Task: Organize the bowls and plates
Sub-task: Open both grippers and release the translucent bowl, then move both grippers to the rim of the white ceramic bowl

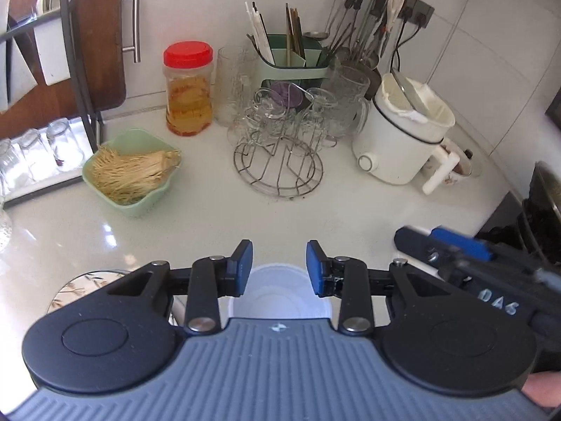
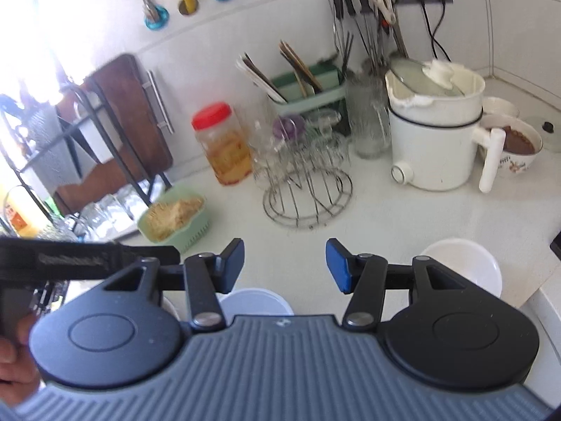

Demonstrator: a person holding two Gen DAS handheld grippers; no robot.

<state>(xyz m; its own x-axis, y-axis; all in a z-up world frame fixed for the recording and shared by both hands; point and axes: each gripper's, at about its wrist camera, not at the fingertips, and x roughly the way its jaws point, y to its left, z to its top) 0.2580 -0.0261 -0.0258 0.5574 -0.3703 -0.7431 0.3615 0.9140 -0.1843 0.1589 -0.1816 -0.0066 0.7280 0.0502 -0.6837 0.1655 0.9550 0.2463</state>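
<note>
While both wrist cameras look down at the same white kitchen counter (image 1: 217, 217), each catches things the other misses. From the left wrist, the left gripper (image 1: 279, 266) has its blue pads apart with nothing between them; directly below the gap sits a stack of white bowls (image 1: 280, 293), not touched by the pads. Only this view shows the rim of a patterned plate (image 1: 75, 287) at lower left, beside the stack and partly hidden by the gripper body. The right gripper reaches in from the right edge.

From the right wrist, the right gripper (image 2: 284, 265) also has its jaws apart and empty, hovering over bare counter, with the white bowls (image 2: 252, 301) just below and to the left of its gap. Only this view shows a separate white bowl (image 2: 466, 266) on the counter to the right, and a flowered bowl (image 2: 515, 151) holding something brown behind the handle of the white electric pot (image 2: 434, 151).

Both views show a pale green basket (image 1: 140, 203) filled with enoki mushrooms (image 1: 133, 172), a red-lidded jar (image 1: 189, 94) of amber liquid with pieces in it, a wire rack (image 1: 280, 168) hung with clear glass cups, and a green caddy (image 1: 294, 63) holding chopsticks and utensils. The pot's lid sits tilted inside its opening.
</note>
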